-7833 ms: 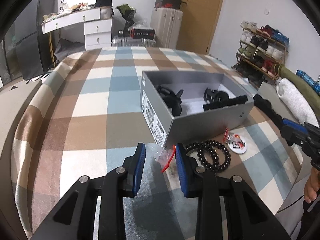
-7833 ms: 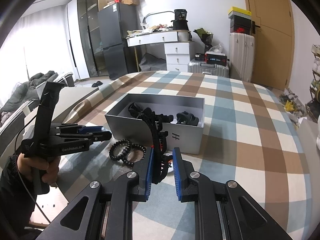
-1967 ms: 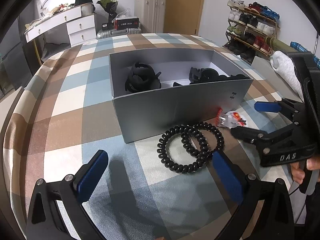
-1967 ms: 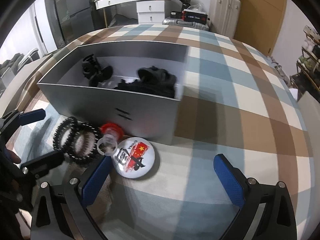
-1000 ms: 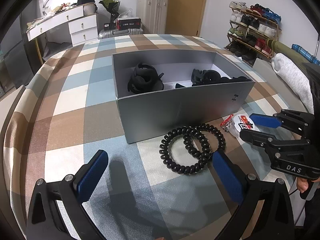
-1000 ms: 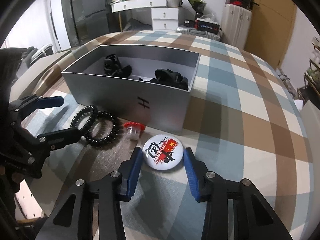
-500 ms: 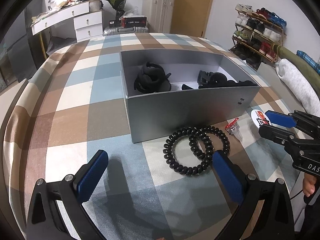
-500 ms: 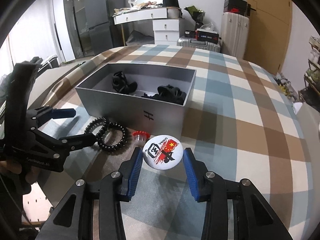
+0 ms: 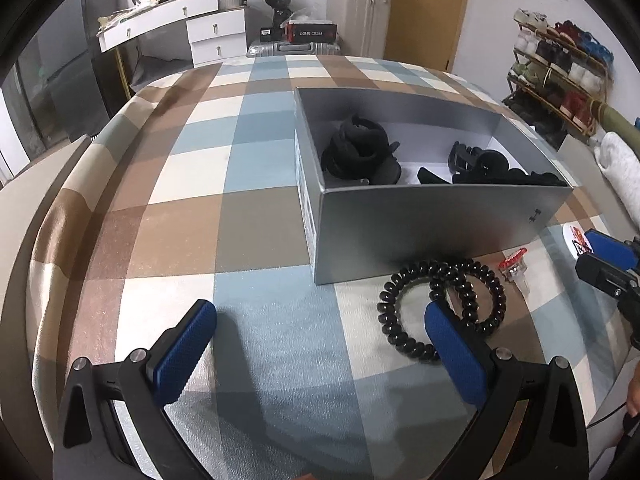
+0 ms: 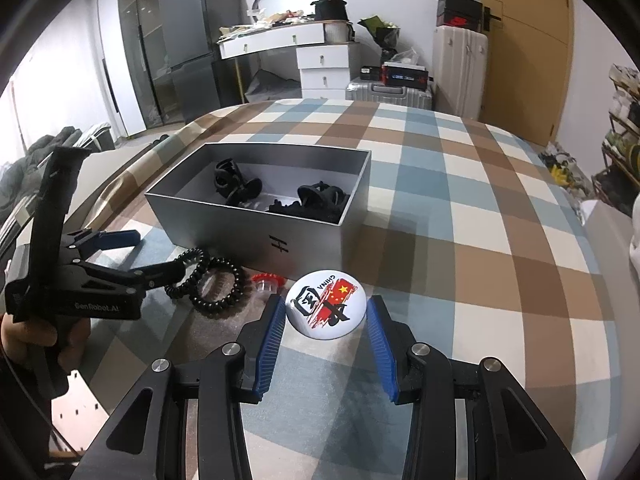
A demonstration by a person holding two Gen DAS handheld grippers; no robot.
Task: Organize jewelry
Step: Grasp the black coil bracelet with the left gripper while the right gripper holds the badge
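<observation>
Right, the right tongs (image 10: 326, 305) are closed on the round badge (image 10: 322, 306), its edges pinched between the blue pads. The badge looks to be clear of the cloth, with the tongs tilted down toward it. It sits just short of the near wall of the grey box (image 10: 256, 232), which stands straight ahead of these tongs.

Over to the left tongs (image 9: 320, 312): wide open, nothing between the pads, pointing down at the checked cloth (image 9: 180, 184). Their right-hand pad hangs over the two black coiled hair bands (image 9: 394, 334), which lie linked on the cloth right against the front of the box. Whether the pad touches them, I can't tell. A person's hand (image 10: 24, 332) grips the handle of those tongs.

Just past the bands, between the two pairs of tongs, lies a small clear piece with a red top (image 9: 514, 266), loose on the cloth.

Ahead of both tongs, inside the box, there are black hair clips (image 9: 358, 152) on the white floor.

So where does that leave us? Some pieces are in and one is in the grip; three are outside, counting the bands and the red-topped piece. I'd call it about halfway. My guess is the badge goes over the near wall next, then the bands.
</observation>
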